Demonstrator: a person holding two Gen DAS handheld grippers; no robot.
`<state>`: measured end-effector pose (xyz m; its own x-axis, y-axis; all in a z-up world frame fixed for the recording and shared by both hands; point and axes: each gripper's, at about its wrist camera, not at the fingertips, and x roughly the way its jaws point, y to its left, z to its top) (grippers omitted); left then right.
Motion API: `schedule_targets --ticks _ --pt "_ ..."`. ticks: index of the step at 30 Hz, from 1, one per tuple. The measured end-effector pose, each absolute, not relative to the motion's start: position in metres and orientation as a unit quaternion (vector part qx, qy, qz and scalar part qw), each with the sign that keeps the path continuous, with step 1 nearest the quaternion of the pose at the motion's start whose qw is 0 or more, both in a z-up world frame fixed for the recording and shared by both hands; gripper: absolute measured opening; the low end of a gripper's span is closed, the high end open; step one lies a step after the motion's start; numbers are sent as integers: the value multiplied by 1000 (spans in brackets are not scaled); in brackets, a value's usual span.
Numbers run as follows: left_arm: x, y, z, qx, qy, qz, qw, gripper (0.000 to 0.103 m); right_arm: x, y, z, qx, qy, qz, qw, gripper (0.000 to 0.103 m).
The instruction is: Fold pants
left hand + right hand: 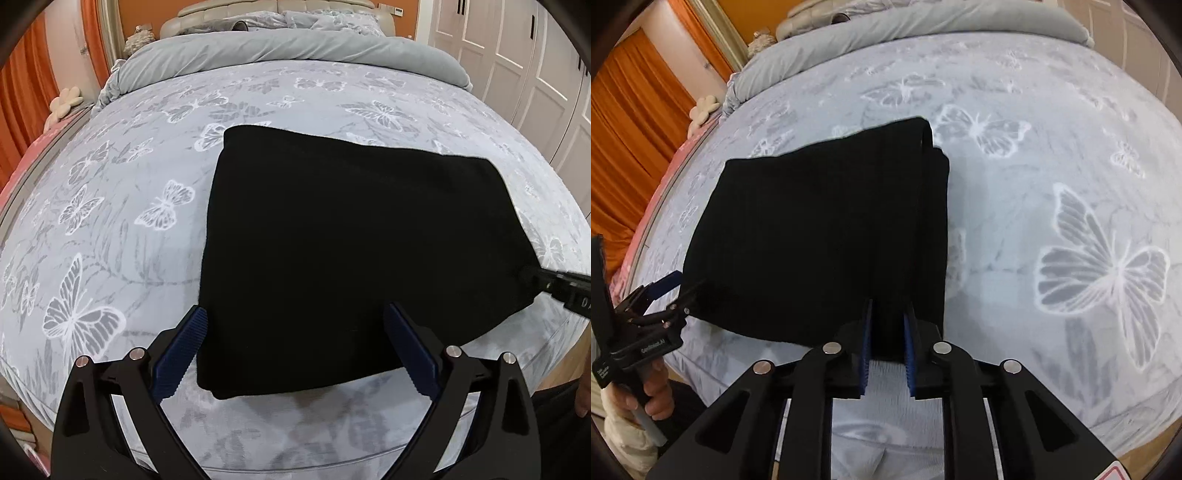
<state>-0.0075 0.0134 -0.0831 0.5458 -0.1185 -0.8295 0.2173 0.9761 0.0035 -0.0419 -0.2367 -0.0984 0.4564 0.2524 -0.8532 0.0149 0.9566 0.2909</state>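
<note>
The black pants [354,251] lay folded into a thick, multi-layer block near the near edge of the butterfly-print bed [110,221]. The fabric appeared soft, limp and light; stacked layers could slide apart, so hold was best taken across all layers at a near corner. The right gripper [888,332] had its fingers narrowed onto the near right edge. The left gripper [295,350] stood wide open, straddling the near left corner without pressing

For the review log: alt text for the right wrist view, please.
Folded black pants lie on a butterfly-print bedspread, their near edge pinched between the right gripper's blue pads. At lower left, the left gripper stands open at the pants' corner.
</note>
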Motion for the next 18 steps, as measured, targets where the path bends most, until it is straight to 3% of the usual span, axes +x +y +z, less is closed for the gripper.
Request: schedule_targets --ticks 14,18 --pt "-5 16 -87 54 474 -82 875 94 -41 -255 -84 204 489 82 844 47" --pt "-12 8 -78 53 459 -105 881 94 -37 -266 -78 239 481 86 839 48"
